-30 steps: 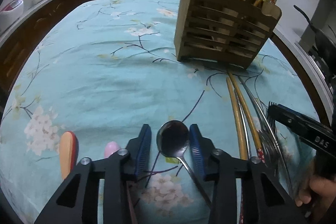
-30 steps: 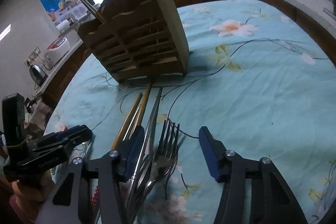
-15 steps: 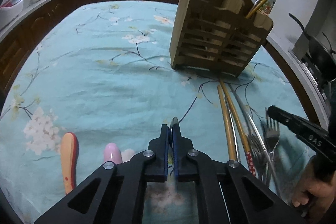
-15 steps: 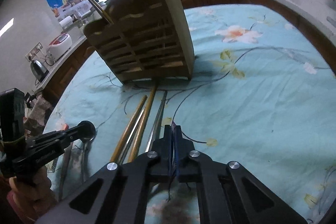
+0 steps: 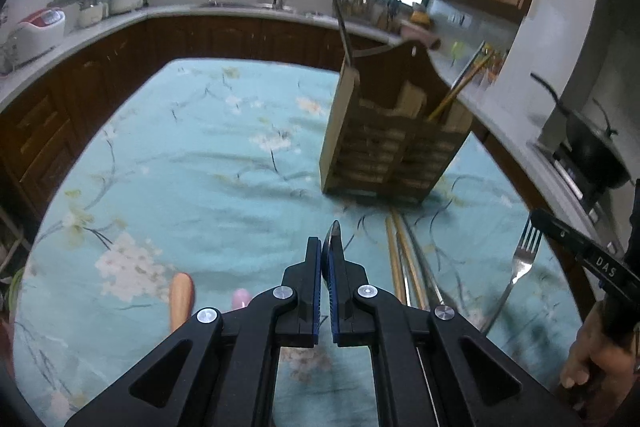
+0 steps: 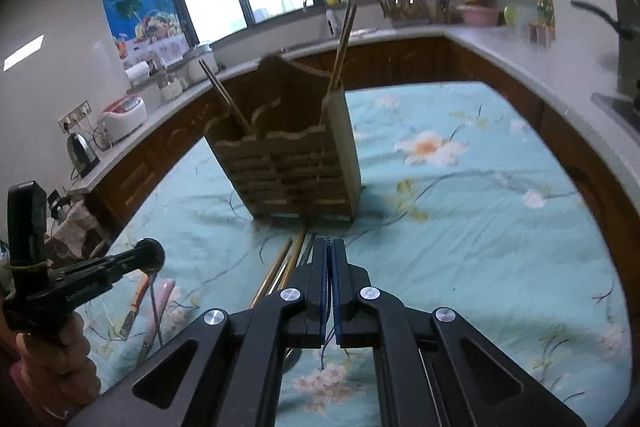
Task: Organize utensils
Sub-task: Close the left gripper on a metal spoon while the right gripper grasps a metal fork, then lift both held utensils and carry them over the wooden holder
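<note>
My left gripper (image 5: 327,259) is shut on a metal spoon (image 5: 334,235), bowl edge-on between the blue pads, lifted above the table. My right gripper (image 6: 329,259) is shut on a metal fork, seen in the left wrist view (image 5: 524,259) hanging from it; in its own view the fork is almost hidden between the pads. The wooden utensil holder (image 5: 394,143) stands ahead with chopsticks (image 5: 460,87) in it; it also shows in the right wrist view (image 6: 292,163). More chopsticks and cutlery (image 5: 406,267) lie on the cloth before the holder.
A floral teal tablecloth (image 5: 200,167) covers the table. An orange-handled utensil (image 5: 181,301) and a pink one (image 5: 241,297) lie at the lower left. Counters with appliances ring the table; a wok (image 5: 592,147) sits at the right.
Both grippers closed, the left on the spoon, the right on the fork, and both have risen off the table and tilted up toward the holder.
</note>
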`<action>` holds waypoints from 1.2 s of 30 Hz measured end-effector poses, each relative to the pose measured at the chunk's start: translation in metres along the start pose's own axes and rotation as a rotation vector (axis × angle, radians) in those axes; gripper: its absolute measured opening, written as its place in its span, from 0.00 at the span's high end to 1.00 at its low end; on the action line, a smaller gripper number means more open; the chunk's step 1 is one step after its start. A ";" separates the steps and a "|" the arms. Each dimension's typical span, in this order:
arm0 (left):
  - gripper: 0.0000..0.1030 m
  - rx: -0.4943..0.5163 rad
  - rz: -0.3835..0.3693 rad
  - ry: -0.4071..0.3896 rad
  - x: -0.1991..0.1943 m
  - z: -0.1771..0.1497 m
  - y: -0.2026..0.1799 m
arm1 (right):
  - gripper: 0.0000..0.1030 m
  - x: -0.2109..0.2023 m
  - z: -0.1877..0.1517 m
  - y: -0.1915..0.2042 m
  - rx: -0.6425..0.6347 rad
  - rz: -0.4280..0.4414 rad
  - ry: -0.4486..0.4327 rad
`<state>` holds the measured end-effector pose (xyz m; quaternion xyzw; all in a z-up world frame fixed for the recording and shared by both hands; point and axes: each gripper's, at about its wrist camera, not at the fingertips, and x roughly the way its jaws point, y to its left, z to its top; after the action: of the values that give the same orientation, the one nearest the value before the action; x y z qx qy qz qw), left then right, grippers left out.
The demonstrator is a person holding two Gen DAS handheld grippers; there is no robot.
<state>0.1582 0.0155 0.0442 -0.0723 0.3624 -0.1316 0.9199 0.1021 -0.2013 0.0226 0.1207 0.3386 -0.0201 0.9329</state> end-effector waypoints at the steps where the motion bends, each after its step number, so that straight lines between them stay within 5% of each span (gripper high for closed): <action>1: 0.98 -0.005 0.001 -0.014 -0.006 0.000 0.000 | 0.98 -0.004 0.002 -0.001 0.003 0.001 -0.011; 13: 0.98 -0.024 0.012 -0.122 -0.055 -0.001 0.004 | 0.98 -0.044 0.014 -0.003 -0.004 -0.038 -0.135; 36: 0.98 0.013 0.040 -0.261 -0.070 0.041 0.001 | 0.98 -0.073 0.049 0.004 -0.042 -0.040 -0.300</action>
<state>0.1376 0.0388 0.1195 -0.0757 0.2403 -0.1048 0.9621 0.0775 -0.2126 0.1061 0.0899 0.1981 -0.0494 0.9748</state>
